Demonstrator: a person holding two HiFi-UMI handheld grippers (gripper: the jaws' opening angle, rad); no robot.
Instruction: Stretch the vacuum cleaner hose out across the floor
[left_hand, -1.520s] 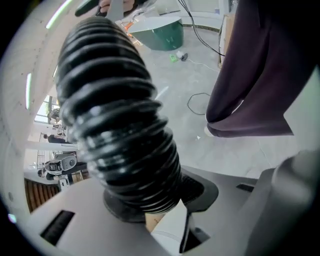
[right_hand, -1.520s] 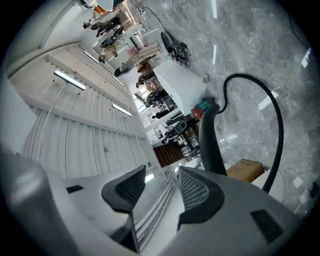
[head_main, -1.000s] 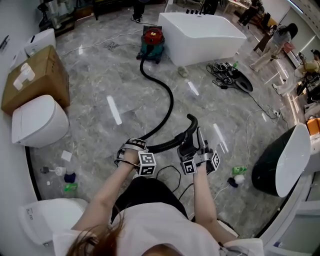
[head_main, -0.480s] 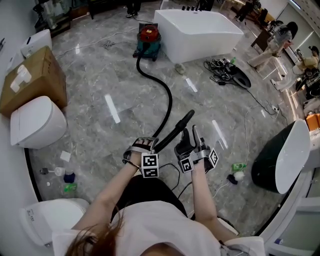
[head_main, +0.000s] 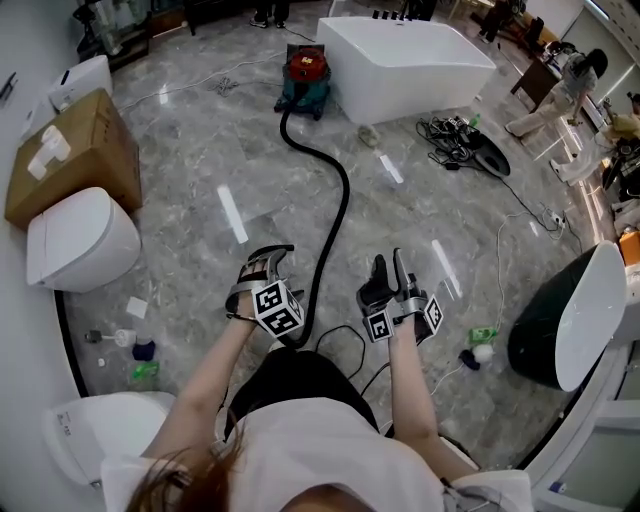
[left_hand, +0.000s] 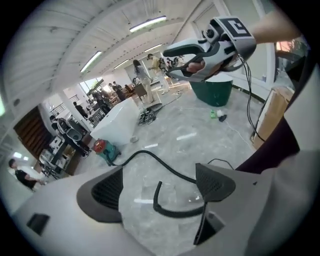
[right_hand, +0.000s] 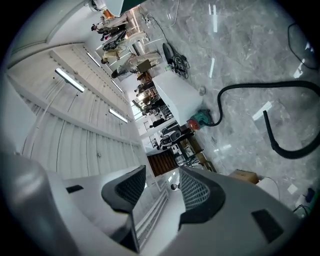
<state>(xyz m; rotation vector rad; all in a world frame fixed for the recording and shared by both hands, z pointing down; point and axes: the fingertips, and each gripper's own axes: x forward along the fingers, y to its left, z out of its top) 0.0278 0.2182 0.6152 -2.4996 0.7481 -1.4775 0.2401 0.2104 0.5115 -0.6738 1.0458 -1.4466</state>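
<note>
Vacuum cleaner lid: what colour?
Red. The lid shows best in the head view.

No legible txt, brand or nr anywhere. Cardboard box (head_main: 75, 150) at the floor's left edge has white labels, print too small to read. Marker cubes on left gripper (head_main: 266, 258) & right gripper (head_main: 389, 265): b/w square patterns only, no letters. Small sticker on toilet (head_main: 95, 440) at the floor's bottom-left corner: too blurred to read.
</note>
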